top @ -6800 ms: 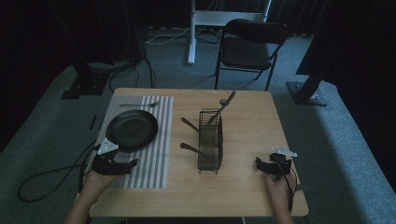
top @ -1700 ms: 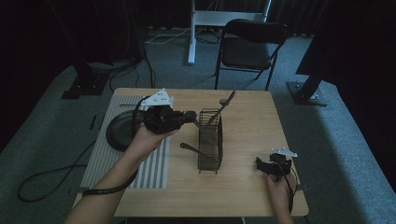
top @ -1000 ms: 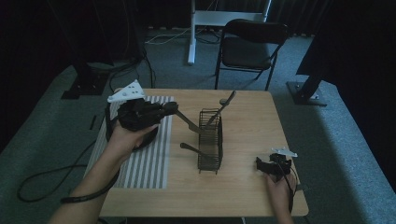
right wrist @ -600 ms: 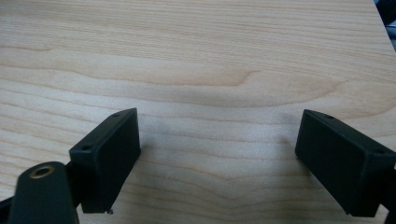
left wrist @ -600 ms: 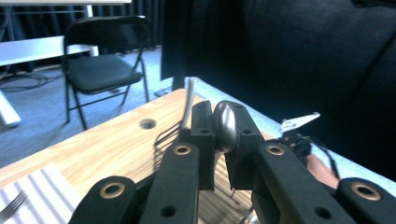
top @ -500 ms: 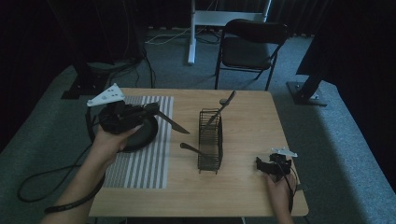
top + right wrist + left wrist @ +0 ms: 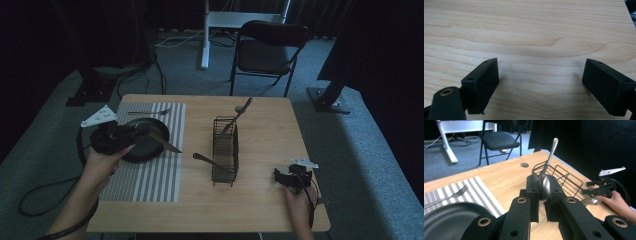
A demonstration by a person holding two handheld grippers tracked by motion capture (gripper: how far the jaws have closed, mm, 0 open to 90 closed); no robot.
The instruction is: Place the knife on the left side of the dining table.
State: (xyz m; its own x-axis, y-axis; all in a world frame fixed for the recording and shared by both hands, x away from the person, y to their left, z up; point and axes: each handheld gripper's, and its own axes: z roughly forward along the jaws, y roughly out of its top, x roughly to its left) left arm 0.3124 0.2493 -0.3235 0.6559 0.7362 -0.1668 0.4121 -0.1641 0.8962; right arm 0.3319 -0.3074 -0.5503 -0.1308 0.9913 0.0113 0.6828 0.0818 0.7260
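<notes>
The wooden table [image 7: 260, 200] carries everything in my work area. On its left part lies a grey-and-white striped placemat [image 7: 150, 177], flat, with its long side running away from me. A black round pan [image 7: 145, 145] rests on the far half of that placemat; in the left gripper view the pan [image 7: 446, 220] sits low at the left edge. A black wire cutlery rack [image 7: 225, 150] stands near the table's middle, well apart from the placemat. One utensil handle [image 7: 242, 107] leans out of its far end, and a second utensil [image 7: 207, 160] juts from its left side; I cannot tell from the high view whether these are spoons or forks.

My left gripper [image 7: 132, 137] hangs above the pan, jaws pointing toward the rack. Its jaws are clamped on a metal spoon [image 7: 546, 180]: the bowl sits pinched between the pads and the handle extends straight ahead, beyond the tips. In the high view the spoon [image 7: 167, 144] reaches over the placemat's right edge.

My right gripper [image 7: 287, 177] rests on the table near the right front corner, well apart from the rack. Its jaws stand wide apart with only bare wood between them.

A fork [image 7: 147, 112] lies on the placemat just beyond the pan, tines to the right.
</notes>
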